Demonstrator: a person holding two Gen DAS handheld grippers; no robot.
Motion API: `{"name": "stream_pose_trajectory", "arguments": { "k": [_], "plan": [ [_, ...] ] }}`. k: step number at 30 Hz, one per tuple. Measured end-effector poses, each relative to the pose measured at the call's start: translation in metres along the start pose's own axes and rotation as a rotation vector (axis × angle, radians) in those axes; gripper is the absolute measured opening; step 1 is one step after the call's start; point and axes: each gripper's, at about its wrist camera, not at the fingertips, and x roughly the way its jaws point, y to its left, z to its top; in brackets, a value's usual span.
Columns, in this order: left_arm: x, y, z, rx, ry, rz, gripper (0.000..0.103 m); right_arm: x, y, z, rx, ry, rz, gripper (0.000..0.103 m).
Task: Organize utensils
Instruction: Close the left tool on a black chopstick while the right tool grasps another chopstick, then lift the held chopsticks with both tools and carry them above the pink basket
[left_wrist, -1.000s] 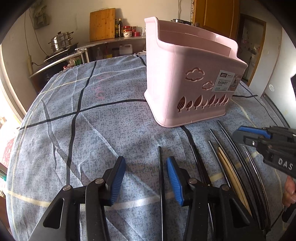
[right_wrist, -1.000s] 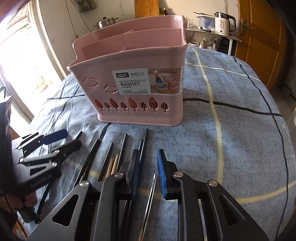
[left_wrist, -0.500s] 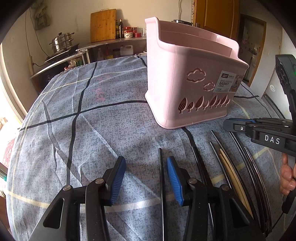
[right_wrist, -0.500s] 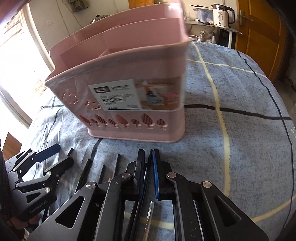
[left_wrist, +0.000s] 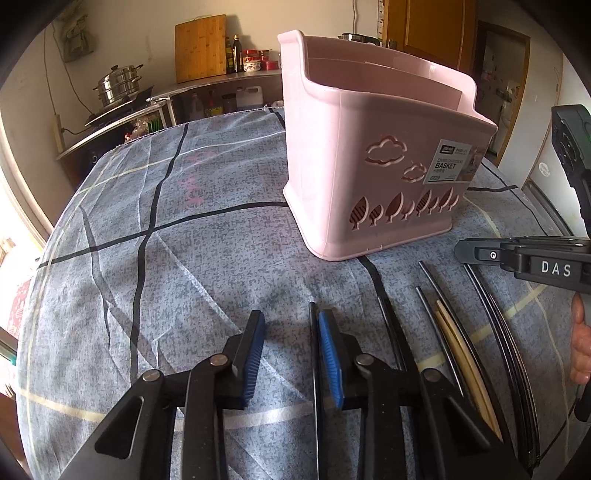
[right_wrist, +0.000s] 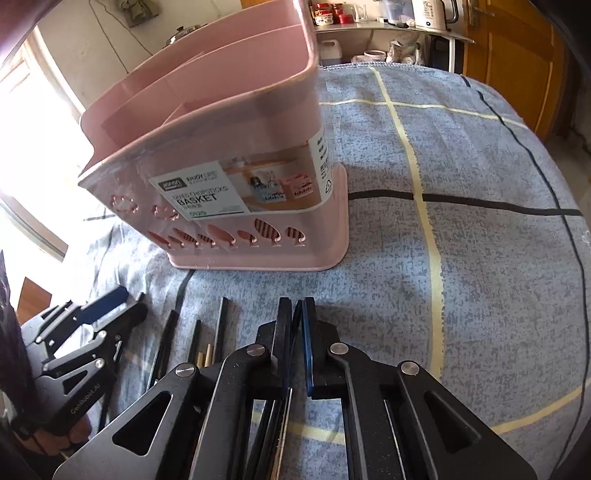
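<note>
The right claw (right_wrist: 297, 343) grips black chopsticks (right_wrist: 284, 410) lying lengthwise toward the pink basket (right_wrist: 258, 155) just ahead, while the left claw (left_wrist: 291, 354), half-open, has just been closing around a single chopstick (left_wrist: 314, 369).
</note>
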Motion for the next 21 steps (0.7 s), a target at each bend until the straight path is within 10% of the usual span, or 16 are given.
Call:
{"name": "stream_pose_trajectory", "arguments": {
  "k": [5,21],
  "plan": [
    [0.0,0.001,0.001,-0.001,0.008,0.014,0.007,-0.002,-0.006,0.003,0.031,-0.024,0.04,0.005],
    [-0.049,0.016,0.013,-0.065,-0.039,-0.116,0.003,-0.05,0.003,0.014,-0.01,-0.125,0.081,0.005]
  ]
}}
